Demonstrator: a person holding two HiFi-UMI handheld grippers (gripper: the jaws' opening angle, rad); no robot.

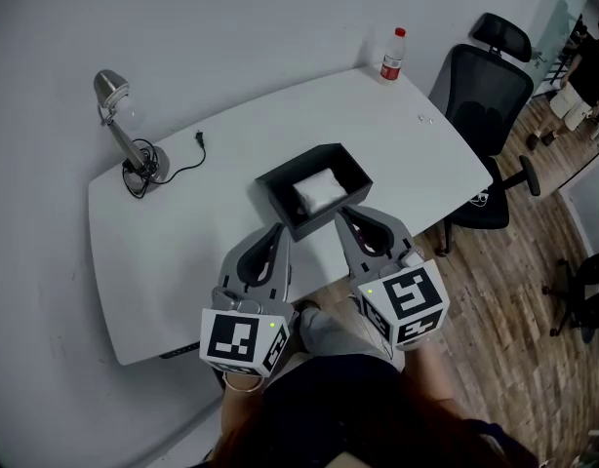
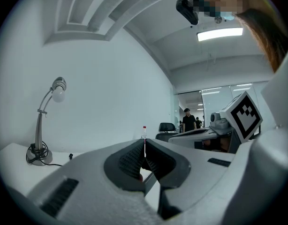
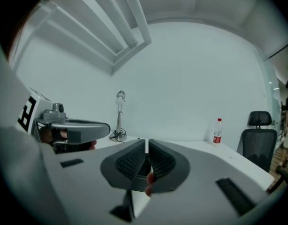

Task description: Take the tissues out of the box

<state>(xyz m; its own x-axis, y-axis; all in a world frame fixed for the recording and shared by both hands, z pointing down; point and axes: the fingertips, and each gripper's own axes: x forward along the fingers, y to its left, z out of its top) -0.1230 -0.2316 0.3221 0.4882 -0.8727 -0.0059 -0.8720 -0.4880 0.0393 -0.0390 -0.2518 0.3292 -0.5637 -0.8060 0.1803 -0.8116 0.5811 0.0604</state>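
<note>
**Tissues lie in the black box, both grippers closed in front of it**

The white tissues [image 1: 317, 191] lie inside the open black box [image 1: 280, 179], toward its far side. The box stands on the white tabletop [image 1: 182, 237], near the edge closest to the person.

The left gripper [image 1: 277, 230] points at the near left corner of the box and the right gripper [image 1: 346, 213] at its near right wall. Both tips are just beside the box; whether they touch it I cannot tell. In the left gripper view the fingers [image 2: 130, 161] stand together with only a thin slit between them, and nothing is held there. In the right gripper view the fingers [image 3: 130, 162] are also closed and empty.

Farther on the tabletop, a silver desk lamp [image 1: 124, 130] stands at the left far corner, with a black cable [image 1: 187, 164] beside it. A clear bottle with a red cap [image 1: 392, 55] stands at the right far corner. A black office chair [image 1: 485, 96] stands on the wooden floor [image 1: 514, 271] beside the table.
</note>
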